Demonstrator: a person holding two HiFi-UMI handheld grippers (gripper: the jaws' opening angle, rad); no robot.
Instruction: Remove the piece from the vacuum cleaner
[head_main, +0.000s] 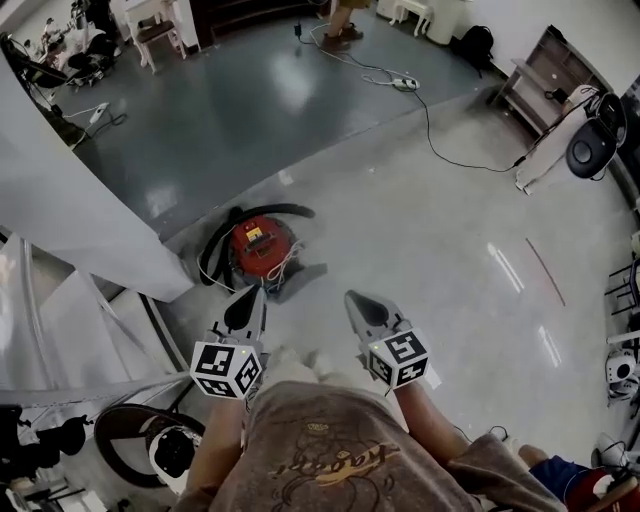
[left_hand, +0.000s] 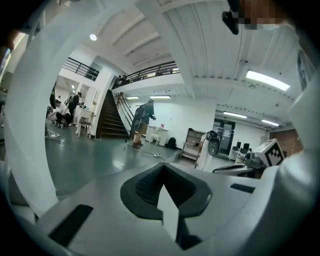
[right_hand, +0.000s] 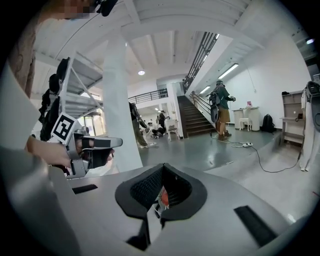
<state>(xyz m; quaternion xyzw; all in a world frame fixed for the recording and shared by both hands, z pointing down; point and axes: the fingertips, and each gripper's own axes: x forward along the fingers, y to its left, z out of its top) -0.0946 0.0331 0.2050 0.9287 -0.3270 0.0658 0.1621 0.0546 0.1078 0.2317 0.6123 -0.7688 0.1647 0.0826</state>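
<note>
The red vacuum cleaner (head_main: 262, 250) sits on the floor beside a white pillar, with its black hose (head_main: 215, 250) curled round it. No separate piece on it can be told from above. My left gripper (head_main: 257, 293) hovers just in front of the vacuum, jaws shut and empty. My right gripper (head_main: 353, 298) is to its right, also shut and empty. In the left gripper view the left gripper (left_hand: 163, 170) points across the hall. In the right gripper view a bit of the red vacuum (right_hand: 164, 198) shows behind the tip of the right gripper (right_hand: 162, 170).
A white pillar (head_main: 70, 210) and a metal frame stand at the left. A power strip (head_main: 404, 83) with a black cable (head_main: 440, 140) lies on the floor ahead. A shelf (head_main: 540, 80) stands at the far right. A person (left_hand: 142, 122) stands by the stairs.
</note>
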